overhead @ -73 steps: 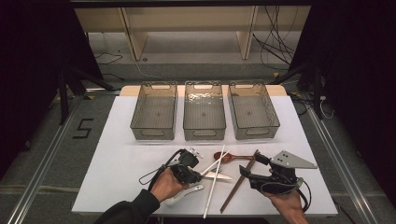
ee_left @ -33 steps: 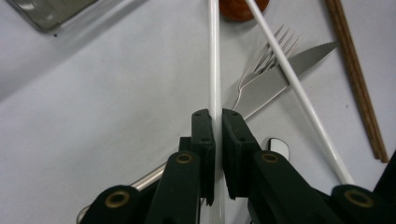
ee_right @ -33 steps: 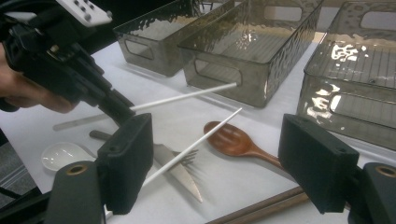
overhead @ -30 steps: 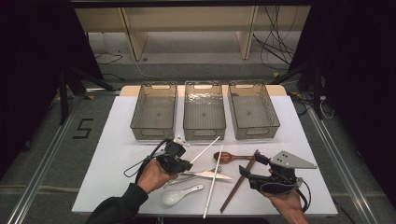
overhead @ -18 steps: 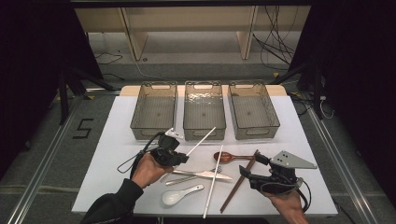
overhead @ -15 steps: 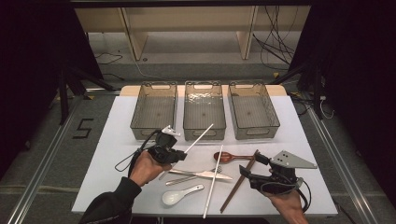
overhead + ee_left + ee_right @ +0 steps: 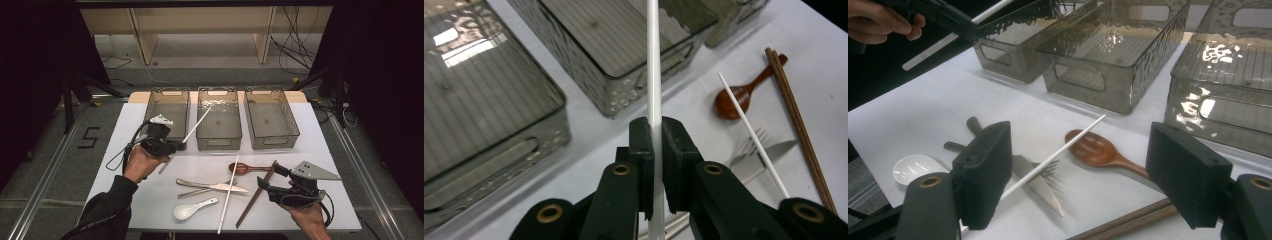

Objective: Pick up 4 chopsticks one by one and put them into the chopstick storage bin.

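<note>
Holding a white chopstick (image 7: pixel 196 124) clamped between its jaws, our left hand-held gripper (image 7: pixel 172 146) hangs above the surface (image 7: pixel 150 200) just in front of the left bin (image 7: pixel 168 107). We see the stick's long axis run up and to the right from the jaws, its far tip reaching over the near left corner of the middle bin (image 7: pixel 218 117), while a short tail sticks out behind the grip. In the left gripper view the jaws pinch the white chopstick (image 7: pixel 654 75) squarely. We judge the coming move turns on this slant: the tip already points at the middle bin, and our left hand is far nearer to it than our right. Our right hand-held gripper (image 7: pixel 270 182) rests near the surface's front right corner, jaws wide and empty, close to the brown chopsticks (image 7: pixel 256 194). The second white chopstick (image 7: pixel 228 194) lies across the knife (image 7: pixel 212 186) near the front edge.
</note>
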